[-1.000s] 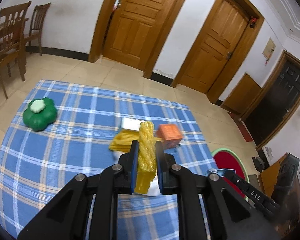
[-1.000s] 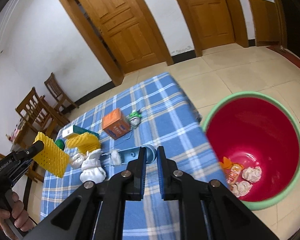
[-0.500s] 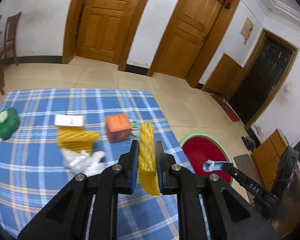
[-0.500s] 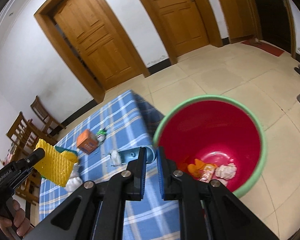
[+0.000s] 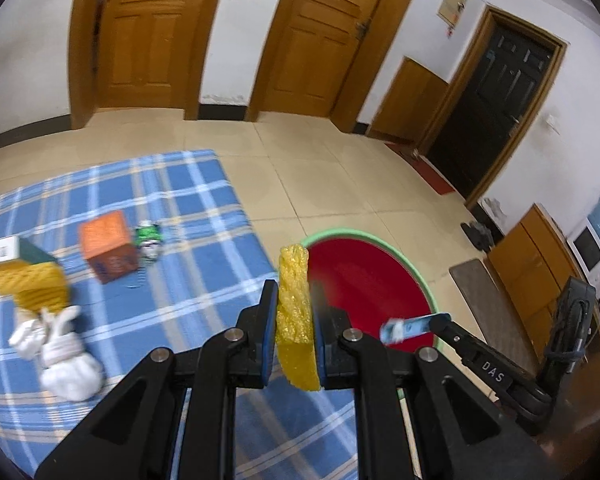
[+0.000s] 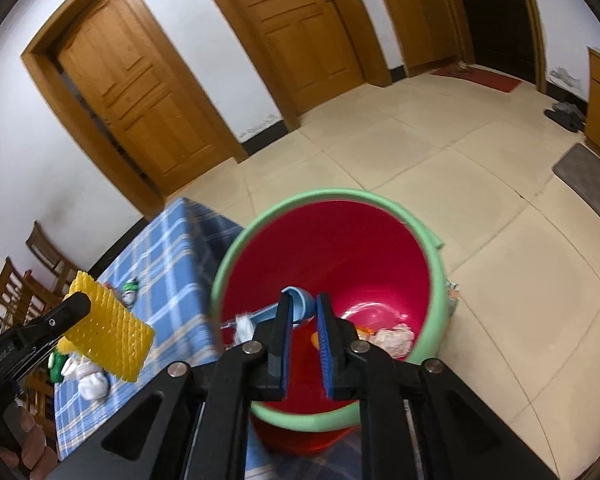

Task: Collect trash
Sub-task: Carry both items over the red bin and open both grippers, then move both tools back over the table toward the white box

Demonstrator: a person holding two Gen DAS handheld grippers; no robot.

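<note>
- Left wrist view: the left claw [image 5: 294, 316] is clenched on a yellow foam net [image 5: 294, 312], which stands upright between the blue pads, its top poking above the fingertips and its lower end hanging below them.
- Just beyond the net sits the red bucket [image 5: 416, 272] with a green rim, on the tiled floor beside the tabletop [image 5: 204, 248] (blue checked cloth).
- Right wrist view: the right claw [image 6: 303, 312] grasps a light blue tube-like piece of trash [image 6: 300, 304], its rounded end squeezed between the pads and its other end, tipped with something white, sticking out to the left.
- That claw hangs over the bucket's mouth; inside lie crumpled white paper [image 6: 394, 338] and an orange wrapper [image 6: 316, 338].
- Still lying on the cloth in the left view: an orange box [image 5: 108, 252], a small green-and-white wrapper [image 5: 150, 238] just beside it, a white-and-green box [image 5: 10, 250], a second yellow foam net [image 5: 34, 286] and a knotted white bag [image 5: 66, 360].
- Around the room: wooden doors [image 5: 148, 32], a dark doorway [image 5: 496, 96], and wooden chairs [image 6: 24, 280] past the far end of the tabletop.
- A person's hand [image 6: 24, 444] shows at the lower left of the right view, under the left claw's handle.
</note>
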